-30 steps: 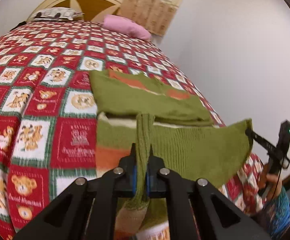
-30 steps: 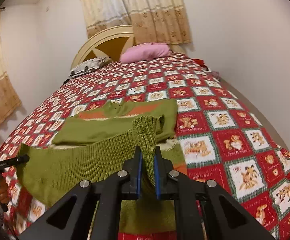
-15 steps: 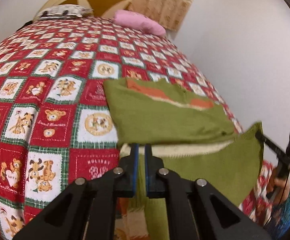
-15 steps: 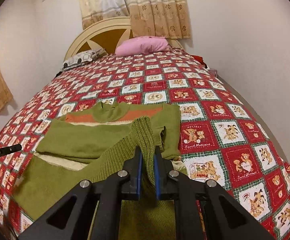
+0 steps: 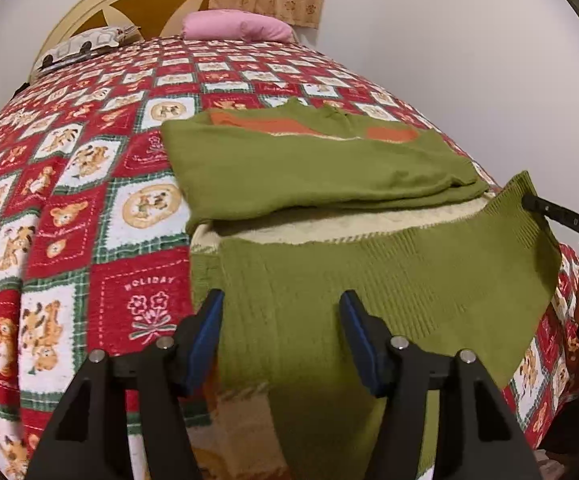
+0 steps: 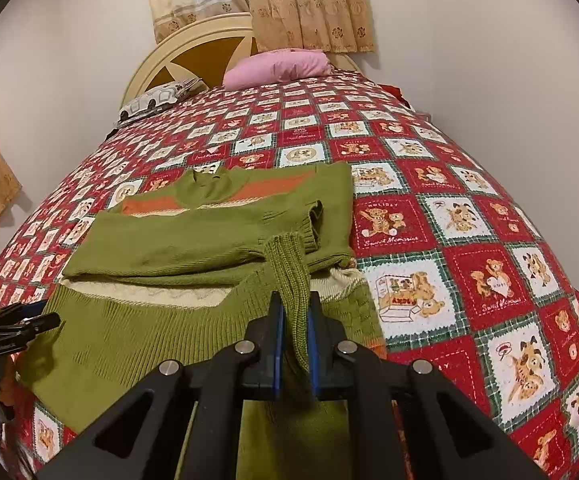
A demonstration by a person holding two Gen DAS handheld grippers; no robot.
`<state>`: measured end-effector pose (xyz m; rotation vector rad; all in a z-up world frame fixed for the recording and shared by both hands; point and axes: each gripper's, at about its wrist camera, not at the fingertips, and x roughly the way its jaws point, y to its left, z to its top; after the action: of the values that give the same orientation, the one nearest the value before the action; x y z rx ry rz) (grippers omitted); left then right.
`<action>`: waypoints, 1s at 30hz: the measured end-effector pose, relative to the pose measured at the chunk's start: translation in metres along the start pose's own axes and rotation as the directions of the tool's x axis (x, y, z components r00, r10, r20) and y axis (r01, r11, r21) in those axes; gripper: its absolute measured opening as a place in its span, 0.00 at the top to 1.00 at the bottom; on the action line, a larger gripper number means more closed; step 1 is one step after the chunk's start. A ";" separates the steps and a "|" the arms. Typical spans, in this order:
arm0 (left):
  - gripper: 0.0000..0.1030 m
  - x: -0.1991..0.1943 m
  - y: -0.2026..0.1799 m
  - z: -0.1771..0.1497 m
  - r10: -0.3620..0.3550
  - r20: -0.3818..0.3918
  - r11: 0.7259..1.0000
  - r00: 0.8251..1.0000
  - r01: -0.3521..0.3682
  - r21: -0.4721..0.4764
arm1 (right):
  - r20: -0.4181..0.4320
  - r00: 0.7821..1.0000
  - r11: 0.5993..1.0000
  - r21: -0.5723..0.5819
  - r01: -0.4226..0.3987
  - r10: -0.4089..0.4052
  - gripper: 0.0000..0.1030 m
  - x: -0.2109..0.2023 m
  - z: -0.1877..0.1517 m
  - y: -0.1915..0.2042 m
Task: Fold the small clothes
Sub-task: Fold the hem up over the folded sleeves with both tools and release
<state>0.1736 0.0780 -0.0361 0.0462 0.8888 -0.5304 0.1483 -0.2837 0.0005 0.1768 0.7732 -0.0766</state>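
A small green knit sweater with orange and cream stripes lies on the bed, its sleeves folded across the chest. Its ribbed green hem is folded up towards the cream band. My left gripper is open and empty just above the hem's left part. My right gripper is shut on the hem's right corner, which stands up between the blue pads. The sweater also shows in the right wrist view. The right gripper shows at the right edge of the left wrist view.
The bed carries a red, white and green teddy-bear quilt. A pink pillow and a patterned pillow lie at the headboard. A white wall runs along the bed's right side. Curtains hang behind.
My left gripper has opened and let go of the hem's left corner, which now lies flat. Both grippers carried the hem forward over the sweater. The right gripper still pinches its corner.
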 end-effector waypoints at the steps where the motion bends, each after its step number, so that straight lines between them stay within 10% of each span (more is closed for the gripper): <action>1: 0.50 0.001 0.000 -0.001 0.007 0.009 1.000 1.000 -0.007 0.000 | -0.003 1.000 1.000 0.002 0.000 0.000 0.91 0.000 -0.001 0.000; 5: 0.91 0.003 0.005 -0.002 -0.010 0.010 0.999 1.000 0.011 -0.041 | -0.020 1.000 1.000 0.003 0.011 -0.011 0.91 0.005 -0.004 -0.001; 20: 0.93 -0.030 0.020 0.061 -0.027 0.115 0.984 0.993 0.047 -0.170 | 0.111 0.994 1.000 -0.013 0.001 0.001 0.91 -0.018 0.055 0.010; 30: 0.94 0.009 0.053 0.144 0.054 0.155 0.972 0.986 -0.016 -0.234 | 0.146 0.987 0.998 -0.014 0.065 -0.063 0.91 0.054 0.140 0.009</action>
<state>0.3070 0.0840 0.0397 -0.1911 0.7852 -0.3881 0.2845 -0.3015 0.0624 0.1273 0.6333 -0.1418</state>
